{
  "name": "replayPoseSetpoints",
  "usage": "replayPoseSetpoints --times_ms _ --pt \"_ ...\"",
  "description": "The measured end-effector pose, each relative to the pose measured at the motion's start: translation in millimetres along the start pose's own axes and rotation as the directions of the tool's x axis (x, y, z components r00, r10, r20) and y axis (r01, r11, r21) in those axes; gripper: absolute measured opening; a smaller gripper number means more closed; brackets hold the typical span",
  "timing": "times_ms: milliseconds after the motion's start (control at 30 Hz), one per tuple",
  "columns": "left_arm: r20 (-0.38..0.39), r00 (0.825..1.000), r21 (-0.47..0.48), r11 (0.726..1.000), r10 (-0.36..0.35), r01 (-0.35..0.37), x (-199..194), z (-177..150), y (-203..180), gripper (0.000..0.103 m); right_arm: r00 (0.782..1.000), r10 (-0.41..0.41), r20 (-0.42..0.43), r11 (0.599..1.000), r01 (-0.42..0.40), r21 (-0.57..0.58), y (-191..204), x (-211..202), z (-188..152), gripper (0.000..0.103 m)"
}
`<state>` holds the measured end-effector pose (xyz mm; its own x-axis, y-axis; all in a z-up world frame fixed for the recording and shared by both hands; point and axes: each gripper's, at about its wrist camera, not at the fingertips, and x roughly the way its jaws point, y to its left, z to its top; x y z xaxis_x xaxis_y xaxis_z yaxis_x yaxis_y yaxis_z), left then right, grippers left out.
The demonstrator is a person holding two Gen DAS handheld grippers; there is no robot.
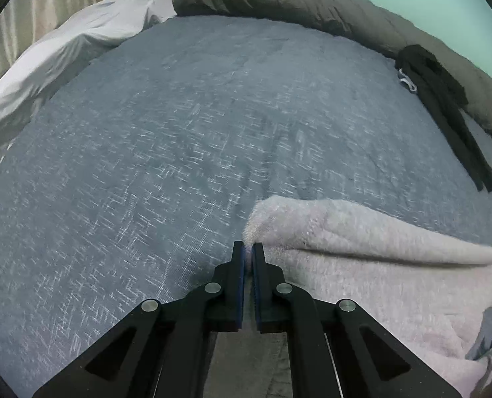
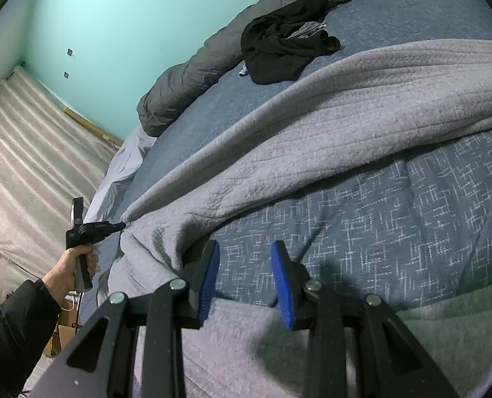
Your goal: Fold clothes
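grey fleece garment (image 2: 312, 106) lies stretched across the bed, a thick, soft knit with fine ribbed lines running along its length and a fuzzy nap. it runs as a broad diagonal band over the blue bedspread (image 2: 395, 205), a flat woven cover scattered with short white dashes in a broken hatch pattern. one corner of the fleece is drawn to a point at the left gripper (image 1: 248, 248), whose 2 black fingers with blue pads stand almost together, pinching the fabric edge; in the right wrist view the same tool shows small, held in a hand (image 2: 70, 268) coming out of a dark puffy sleeve (image 2: 10, 325), the cloth pulled taut into creases at its tip. the right gripper (image 2: 246, 248) hangs wide above the bedspread, its blue ribbed pads (image 2: 284, 285) well apart with nothing between them; more fleece bunches under and just beside its left finger. near the far edge of the bed a crumpled black garment (image 2: 279, 46) sits in a loose heap, touching a long olive-grey duvet roll (image 2: 192, 76), puffy and wrinkled. behind it rises a smooth mint-green wall (image 2: 129, 16), and a pale satin curtain (image 2: 30, 152) hangs in glossy vertical folds.
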<state>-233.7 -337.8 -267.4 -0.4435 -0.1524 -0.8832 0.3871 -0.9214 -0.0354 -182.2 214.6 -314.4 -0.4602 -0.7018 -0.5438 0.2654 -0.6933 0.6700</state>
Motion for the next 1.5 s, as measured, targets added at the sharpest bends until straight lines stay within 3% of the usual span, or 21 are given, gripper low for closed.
replayPoseSetpoints --times_ms 67,167,467,533,600,967,1267,1500 --pt "-0.042 0.999 0.004 1.0 0.003 -0.003 8.4 -3.3 0.6 0.005 1.0 0.0 -0.004 1.0 0.0 -0.002 -0.1 1.2 0.0 0.032" --pt "-0.036 0.999 -0.045 0.999 -0.032 0.03 6.3 -3.6 6.3 0.008 1.0 0.0 -0.004 1.0 0.0 0.003 -1.0 0.5 1.0 0.032" --pt "-0.007 0.998 -0.016 0.998 -0.055 0.054 -45.4 -24.5 25.4 0.021 1.0 0.023 -0.015 1.0 -0.023 -0.021 7.2 2.1 1.3 0.032" --pt "-0.018 0.998 -0.012 0.998 -0.064 0.064 -53.6 -38.1 31.5 0.022 0.999 0.025 -0.026 0.999 -0.026 -0.042 14.0 4.2 -0.6 0.035" --pt "-0.037 0.996 -0.015 0.997 -0.082 0.081 -59.5 -54.6 36.6 0.023 0.999 0.022 -0.046 0.998 -0.025 -0.062 19.4 6.8 -4.1 0.048" --pt "-0.116 0.982 -0.026 0.988 -0.151 0.149 -91.7 -138.1 61.5 0.044 0.989 -0.02 -0.146 0.986 -0.005 -0.168 49.9 -3.9 -31.1 0.049" --pt "-0.102 0.971 -0.083 0.974 -0.217 0.209 -102.3 -166.2 81.7 0.044 0.945 -0.146 -0.293 0.92 0.021 -0.39 86.2 -24.1 -66.1 0.053" --pt "-0.131 0.954 -0.13 0.958 -0.271 0.254 -78.9 -177.6 71.8 0.044 0.878 -0.266 -0.397 0.803 -0.026 -0.596 115.3 -15.5 -119.3 0.054"
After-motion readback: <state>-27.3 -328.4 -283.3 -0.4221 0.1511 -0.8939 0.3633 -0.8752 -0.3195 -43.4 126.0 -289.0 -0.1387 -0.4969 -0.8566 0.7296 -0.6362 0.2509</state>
